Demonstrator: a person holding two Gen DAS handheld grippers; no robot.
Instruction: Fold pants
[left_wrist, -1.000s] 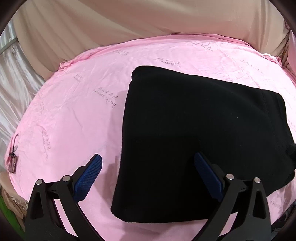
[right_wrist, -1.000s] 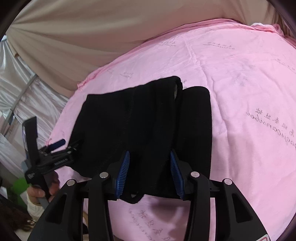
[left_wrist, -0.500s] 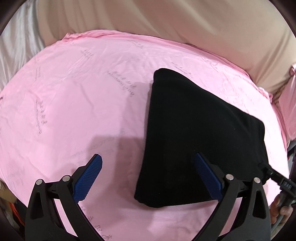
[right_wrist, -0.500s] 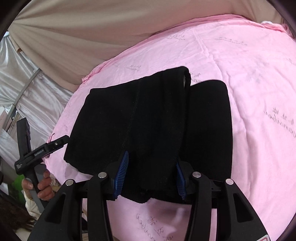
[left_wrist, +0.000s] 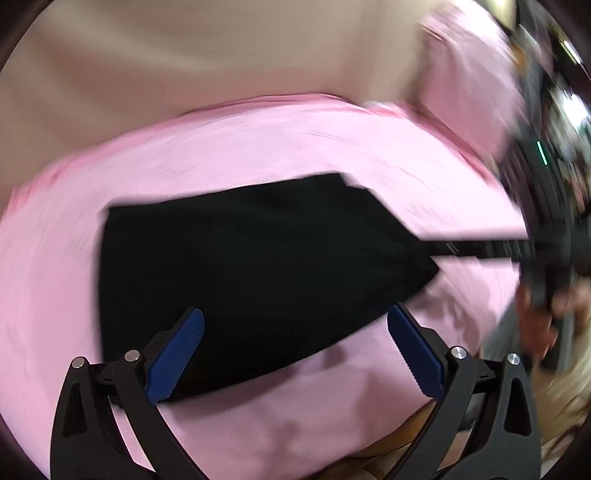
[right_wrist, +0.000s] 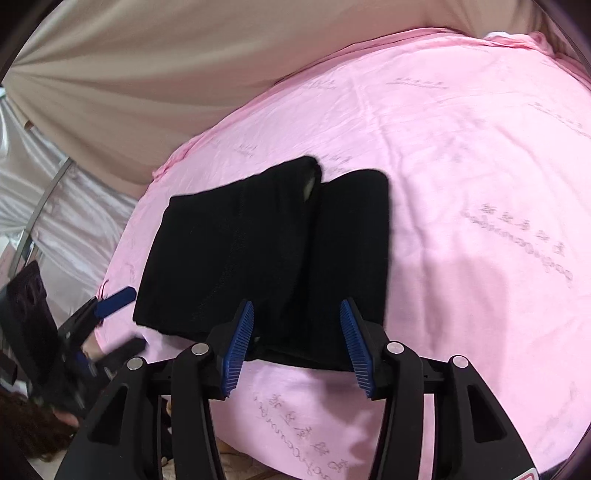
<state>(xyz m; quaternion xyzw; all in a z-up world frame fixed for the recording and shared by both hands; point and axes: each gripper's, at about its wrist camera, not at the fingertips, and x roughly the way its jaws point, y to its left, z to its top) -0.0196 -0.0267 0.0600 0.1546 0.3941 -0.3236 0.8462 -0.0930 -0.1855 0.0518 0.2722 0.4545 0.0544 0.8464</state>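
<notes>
The black pants (left_wrist: 258, 266) lie folded into a thick rectangle on the pink sheet (left_wrist: 258, 147). In the right wrist view the pants (right_wrist: 258, 251) show stacked layers, the top layer offset to the left. My left gripper (left_wrist: 295, 354) is open and empty, hovering over the near edge of the pants. My right gripper (right_wrist: 297, 339) is open, its blue pads (right_wrist: 238, 347) either side of the near edge of the pants and gripping nothing. The right gripper appears blurred at the right of the left wrist view (left_wrist: 480, 247). The left gripper shows at the left of the right wrist view (right_wrist: 110, 299).
The pink sheet (right_wrist: 461, 184) covers a table with beige drapery (right_wrist: 166, 74) behind. Silvery cloth and a metal pole (right_wrist: 40, 206) stand at the left. The sheet's front edge runs just below both grippers.
The left gripper has swung round the table; the pants now lie across its view, which is motion-blurred. The right gripper has opened wider and pulled back a little from the pants.
</notes>
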